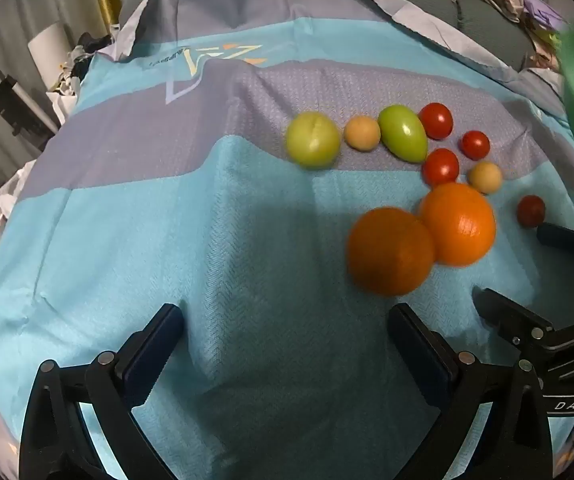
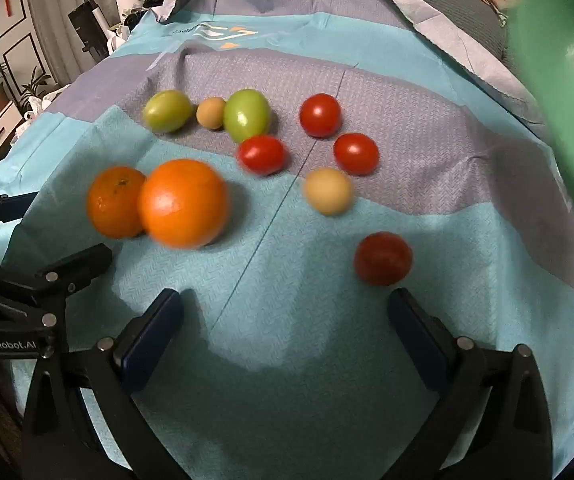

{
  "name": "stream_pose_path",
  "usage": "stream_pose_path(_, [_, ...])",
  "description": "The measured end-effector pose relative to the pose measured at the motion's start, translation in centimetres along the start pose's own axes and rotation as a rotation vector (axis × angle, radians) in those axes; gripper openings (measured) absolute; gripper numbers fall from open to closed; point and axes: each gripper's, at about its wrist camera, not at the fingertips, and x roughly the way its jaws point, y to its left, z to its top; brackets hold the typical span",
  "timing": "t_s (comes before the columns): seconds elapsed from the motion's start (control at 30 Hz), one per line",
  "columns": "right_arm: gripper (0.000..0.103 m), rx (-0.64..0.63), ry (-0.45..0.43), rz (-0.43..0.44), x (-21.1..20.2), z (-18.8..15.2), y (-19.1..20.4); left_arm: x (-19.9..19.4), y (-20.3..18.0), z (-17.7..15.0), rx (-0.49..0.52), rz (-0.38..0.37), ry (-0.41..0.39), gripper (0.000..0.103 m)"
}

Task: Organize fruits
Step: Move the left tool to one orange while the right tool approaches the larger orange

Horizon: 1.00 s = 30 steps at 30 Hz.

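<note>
1. The left gripper (image 1: 285,350) has its fingers (image 1: 155,352) spread wide with nothing between them; they hang over bare turquoise cloth (image 1: 127,240), pointing steeply down.
2. The right gripper (image 2: 285,340) is just as wide and empty, its fingers (image 2: 149,340) over the same cloth (image 2: 467,280).
3. Just ahead of the left gripper, toward its right finger, two oranges (image 1: 391,250) (image 1: 459,224) lie touching each other.
4. Close to the tip of the right gripper's right finger lies a lone red tomato (image 2: 383,258), apart from the rest.
5. Farther out, a beige round fruit (image 2: 329,191) sits between that tomato and three more red tomatoes (image 2: 263,154) (image 2: 356,153) (image 2: 320,115).
6. At the back, on the grey-violet band of the cloth, two green tomatoes (image 2: 167,111) (image 2: 246,114) stand in a row with a second beige fruit (image 2: 211,112) between them.
7. A blurred green object (image 2: 567,100) fills the right edge of the right wrist view.
8. Each gripper shows at the edge of the other's view, so they hang side by side.
</note>
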Motion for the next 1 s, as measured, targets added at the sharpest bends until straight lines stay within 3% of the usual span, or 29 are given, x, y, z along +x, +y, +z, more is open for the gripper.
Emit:
stream_pose_path(0.7, [0.103,-0.002,0.001,-0.003,0.01,-0.11,0.06,-0.06,0.33,-0.23,-0.016,-0.005,0.017,0.103])
stream_pose_path(1.0, [0.103,0.034,0.003,-0.029,0.05,-0.36,0.57,-0.83,0.49,-0.33,-0.030,0.026,0.001,0.097])
